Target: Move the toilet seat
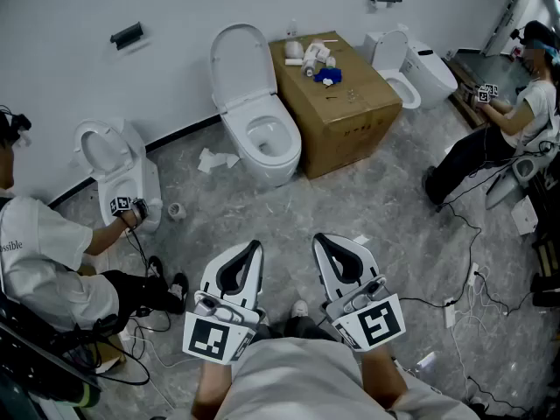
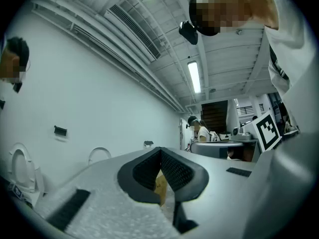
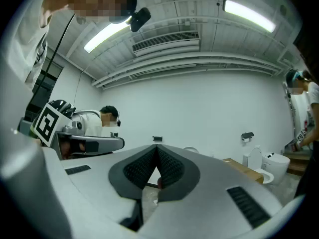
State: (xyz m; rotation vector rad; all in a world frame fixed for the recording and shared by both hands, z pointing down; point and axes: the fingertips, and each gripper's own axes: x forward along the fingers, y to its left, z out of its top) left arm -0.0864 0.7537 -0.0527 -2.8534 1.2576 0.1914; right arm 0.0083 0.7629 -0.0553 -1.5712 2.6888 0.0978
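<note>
1. the head view looks from above the person's head, forward and steeply down at the grey floor [image 1: 385, 226]. the left gripper [image 1: 255, 246] and right gripper [image 1: 320, 239] sit close at its bottom edge. the toilet [image 1: 261, 134] and cardboard box [image 1: 337, 94] stand farther off by the white wall [image 1: 175, 7].
2. the left gripper view rides on its gripper and looks along its own jaws, tipped slightly up, taking in wall and ceiling [image 2: 149, 34].
3. the right gripper view does likewise, about level.
4. all three share that wall and the box. each gripper view catches the other gripper at its edge.
</note>
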